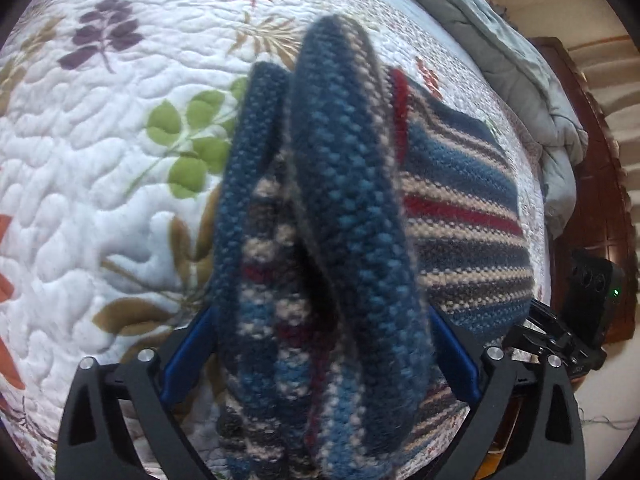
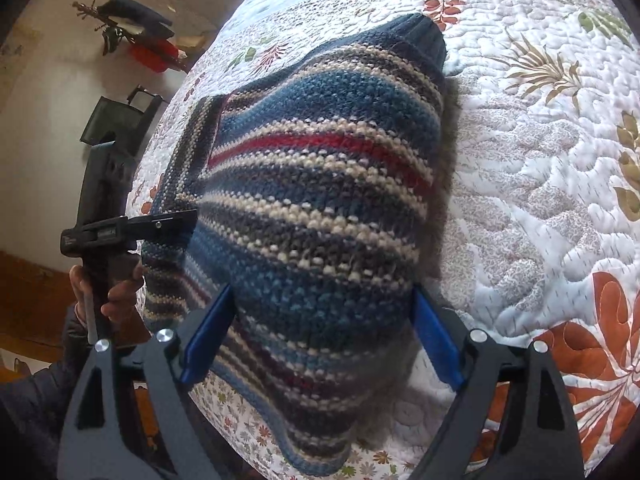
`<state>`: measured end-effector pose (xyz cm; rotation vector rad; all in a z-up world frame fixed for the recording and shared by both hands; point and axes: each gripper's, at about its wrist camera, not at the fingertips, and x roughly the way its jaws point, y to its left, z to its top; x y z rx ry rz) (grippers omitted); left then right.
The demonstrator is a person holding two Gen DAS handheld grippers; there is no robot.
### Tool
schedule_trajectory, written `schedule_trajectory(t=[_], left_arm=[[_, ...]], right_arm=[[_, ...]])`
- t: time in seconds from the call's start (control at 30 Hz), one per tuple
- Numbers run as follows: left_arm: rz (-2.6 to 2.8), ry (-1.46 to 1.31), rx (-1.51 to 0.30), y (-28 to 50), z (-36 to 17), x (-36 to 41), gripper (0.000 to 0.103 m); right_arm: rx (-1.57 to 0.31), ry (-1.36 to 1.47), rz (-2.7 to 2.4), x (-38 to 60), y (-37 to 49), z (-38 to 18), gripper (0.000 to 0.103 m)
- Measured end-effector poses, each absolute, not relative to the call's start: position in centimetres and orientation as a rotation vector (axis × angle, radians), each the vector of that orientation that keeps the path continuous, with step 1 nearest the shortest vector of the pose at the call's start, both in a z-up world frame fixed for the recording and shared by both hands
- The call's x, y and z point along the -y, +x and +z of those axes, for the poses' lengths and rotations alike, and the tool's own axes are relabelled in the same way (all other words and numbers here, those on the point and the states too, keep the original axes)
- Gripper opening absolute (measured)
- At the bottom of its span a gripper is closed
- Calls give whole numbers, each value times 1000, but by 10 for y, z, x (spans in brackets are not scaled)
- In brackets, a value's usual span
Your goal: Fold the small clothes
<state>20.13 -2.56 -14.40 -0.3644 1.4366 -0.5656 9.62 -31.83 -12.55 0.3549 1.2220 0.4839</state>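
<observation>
A small striped knit sweater (image 1: 320,220), blue, cream, grey and red, hangs bunched between the fingers of my left gripper (image 1: 320,344), which is shut on it. Part of it lies flat on the quilt to the right (image 1: 460,200). In the right wrist view the same sweater (image 2: 320,200) is lifted above the quilt and fills the space between the fingers of my right gripper (image 2: 320,332), which is shut on its lower edge. My left gripper (image 2: 168,220) shows at the left of that view, clamped on the sweater's other edge.
A white floral quilt (image 1: 100,160) covers the bed (image 2: 540,160). A grey duvet (image 1: 520,72) is bunched at the far right by a dark wooden headboard (image 1: 592,200). A wall with a hook rack (image 2: 132,32) is at the left.
</observation>
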Motion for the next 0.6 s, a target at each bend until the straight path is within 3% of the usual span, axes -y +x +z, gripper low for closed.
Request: schedule_trajectory(t=[0.2,0.33,0.43,0.53,0.6], left_arm=[[-572,-339,-1438,201,-140,50,97],[-562,-373,-1425,198,-143,50,70],[-581,-428,-1413,197,-140,40,54],[-599,-454,-1395,195,-139,39,49],[-619,-466,-1370,191,-134,37,47]], right_arm=[[-1229,373,501,316,105,-132,89],[-1259,473,539,318,110,-147,87],[-1246,494,545,318,108,-147,76],[-1209,485,560,320,101,-137,60],[-1181,485,578,321,95,-127,56]])
